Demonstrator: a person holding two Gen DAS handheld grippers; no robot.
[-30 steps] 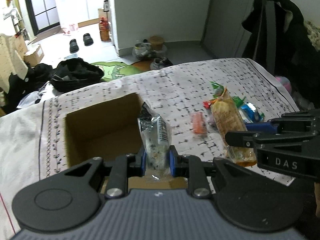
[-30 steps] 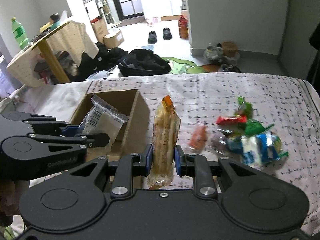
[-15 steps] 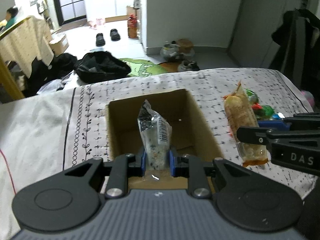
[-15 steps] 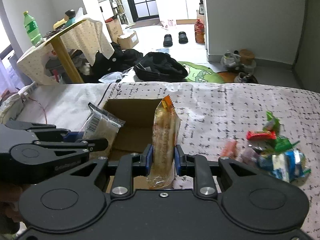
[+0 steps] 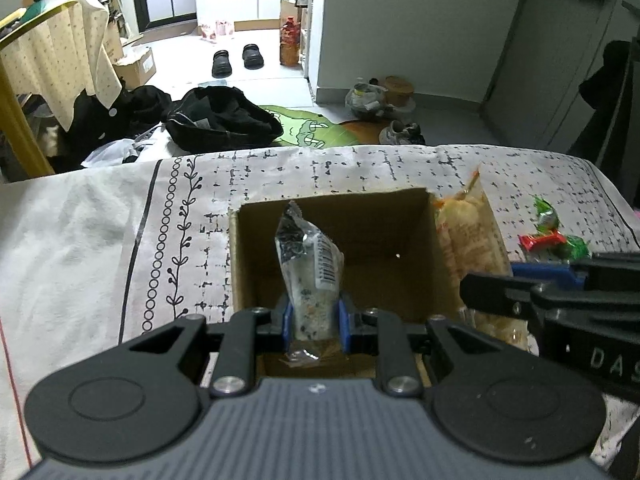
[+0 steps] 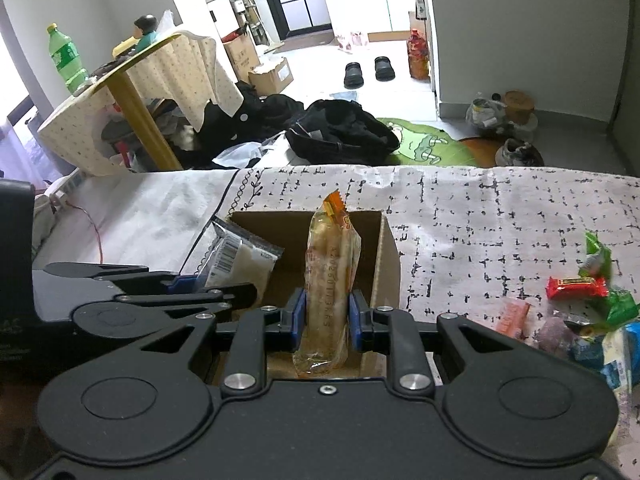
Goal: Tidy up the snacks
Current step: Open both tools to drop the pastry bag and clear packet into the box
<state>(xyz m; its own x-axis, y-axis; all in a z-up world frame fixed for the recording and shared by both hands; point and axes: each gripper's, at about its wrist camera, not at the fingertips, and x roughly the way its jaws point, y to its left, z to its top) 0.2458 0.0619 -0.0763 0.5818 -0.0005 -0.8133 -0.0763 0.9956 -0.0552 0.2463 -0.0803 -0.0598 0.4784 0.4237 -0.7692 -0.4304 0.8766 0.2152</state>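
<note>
An open cardboard box (image 5: 400, 220) (image 6: 390, 256) sits on the patterned tablecloth. My left gripper (image 5: 314, 320) is shut on a clear speckled snack pack with a barcode (image 5: 308, 276) and holds it upright over the box. It also shows in the right wrist view (image 6: 236, 260). My right gripper (image 6: 326, 316) is shut on a long orange-tipped biscuit pack (image 6: 332, 276), held upright over the box's right part. That pack shows in the left wrist view (image 5: 468, 240) beside the box's right wall.
Several loose snacks lie on the cloth to the right: a red bar (image 6: 576, 286), green wrappers (image 6: 598, 256), an orange packet (image 6: 512, 316), blue-white packs (image 6: 612, 352). Beyond the table edge lie black bags (image 5: 224, 124) and a round side table (image 6: 132, 76).
Both grippers moved left with their packs; the box now lies straight ahead of both, and the loose snack pile has shifted to the right edge of view.
</note>
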